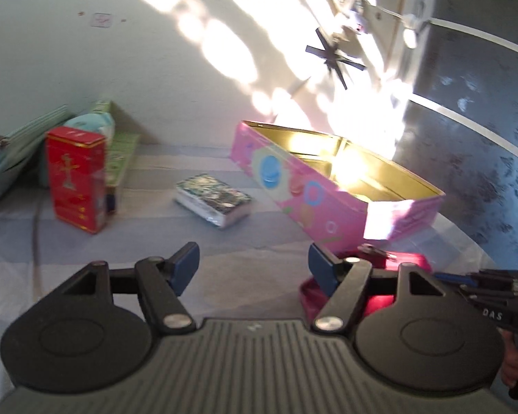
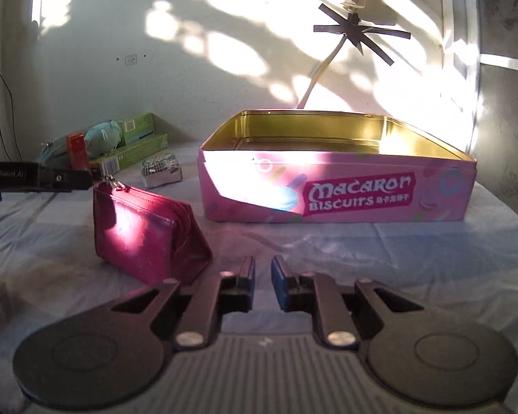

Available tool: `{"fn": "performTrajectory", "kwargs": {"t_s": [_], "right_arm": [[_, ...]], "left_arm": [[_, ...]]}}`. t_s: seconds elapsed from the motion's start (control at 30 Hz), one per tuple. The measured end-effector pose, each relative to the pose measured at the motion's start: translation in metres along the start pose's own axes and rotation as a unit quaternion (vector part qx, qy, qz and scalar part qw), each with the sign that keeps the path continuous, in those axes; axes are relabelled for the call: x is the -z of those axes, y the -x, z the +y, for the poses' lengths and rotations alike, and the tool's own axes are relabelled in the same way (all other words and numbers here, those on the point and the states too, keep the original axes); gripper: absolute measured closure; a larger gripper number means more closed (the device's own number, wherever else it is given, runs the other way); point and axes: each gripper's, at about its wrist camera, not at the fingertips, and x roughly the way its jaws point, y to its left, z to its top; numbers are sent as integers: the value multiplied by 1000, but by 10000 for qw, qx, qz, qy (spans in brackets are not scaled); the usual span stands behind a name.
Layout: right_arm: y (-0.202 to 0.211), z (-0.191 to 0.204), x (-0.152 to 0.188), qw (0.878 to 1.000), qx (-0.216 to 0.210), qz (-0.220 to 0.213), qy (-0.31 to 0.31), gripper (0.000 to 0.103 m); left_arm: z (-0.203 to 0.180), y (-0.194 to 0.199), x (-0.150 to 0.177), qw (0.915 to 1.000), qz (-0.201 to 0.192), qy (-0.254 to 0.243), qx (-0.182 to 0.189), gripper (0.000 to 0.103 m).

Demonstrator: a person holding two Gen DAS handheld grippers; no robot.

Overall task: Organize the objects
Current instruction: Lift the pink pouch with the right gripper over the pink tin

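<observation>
Ahead of my left gripper, spread and empty, a pale checked sheet meets a sunlit wall, while past my right gripper, pressed together, the pink tin sits open beside a magenta pouch.

my right gripper sits low in front of me, its jaws drawn together with only a narrow slot between the blue pads and nothing in it. just left of it a magenta zip pouch stands on the pale blue checked cloth, its zip pull at the upper left end. my left gripper reaches in from the left edge, its tip close to that zip pull. beyond stands the open pink macaron biscuits tin, gold inside, sunlit. a small foil-wrapped pack lies left of the tin; farther left, against the wall, green boxes, a red box and a light blue soft thing.
</observation>
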Motion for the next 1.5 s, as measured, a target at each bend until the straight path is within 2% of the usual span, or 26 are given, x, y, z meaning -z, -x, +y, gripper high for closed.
{"fn": "performTrajectory", "kwargs": {"t_s": [0.17, 0.23, 0.4, 0.53, 0.63, 0.7, 0.8, 0.83, 0.87, 0.9, 0.93, 1.07, 1.2, 1.37, 1.5], "right_arm": [[12, 8, 3, 9981, -541, -232, 208, 85], [11, 11, 5, 9975, -592, -218, 307, 84], [10, 6, 9, 9970, -723, -207, 203, 83], [15, 1, 11, 9963, -794, -280, 168, 82], [18, -2, 14, 9941, -1031, -255, 228, 75], [17, -2, 16, 9919, -1230, -209, 250, 74], [8, 3, 12, 9914, -1236, -141, 409, 74], [2, 4, 10, 9913, -1235, -102, 447, 74], [-4, 5, 9, 9904, -1311, -51, 435, 74], [-11, 5, 8, 9883, -1474, 31, 390, 80], [-14, 5, 7, 9872, -1554, 39, 365, 80], [-10, 7, 2, 9889, -1355, -301, 533, 80], [3, -7, -18, 9874, -1148, -948, 528, 80], [-7, -36, -44, 9882, -367, -1390, 532, 80], [-29, -74, -58, 9898, 158, -1371, 347, 80]], "left_arm": [[-23, 3, 9, 9982, 0, -536, 270, 32], [-21, 8, 11, 9984, -19, -533, 209, 32], [-10, 24, 11, 9995, 41, -137, 284, 32], [-24, 34, 19, 9977, 156, -354, 551, 32], [-38, 30, 24, 9949, 323, -631, 722, 32], [-45, 21, 26, 9932, 448, -754, 761, 33], [-53, 1, 25, 9901, 710, -900, 807, 42], [-56, -6, 25, 9889, 791, -952, 824, 49], [-57, -14, 26, 9874, 895, -985, 853, 63], [-59, -23, 26, 9857, 1044, -983, 888, 67], [-61, -24, 24, 9863, 992, -1027, 831, 68], [-76, -15, 3, 9856, 745, -1330, 736, 68], [-96, -17, -30, 9830, 362, -1645, 727, 68], [-134, -66, -65, 9777, 120, -1987, 668, 67], [-155, -117, -79, 9791, 237, -1861, 780, 67]]}}
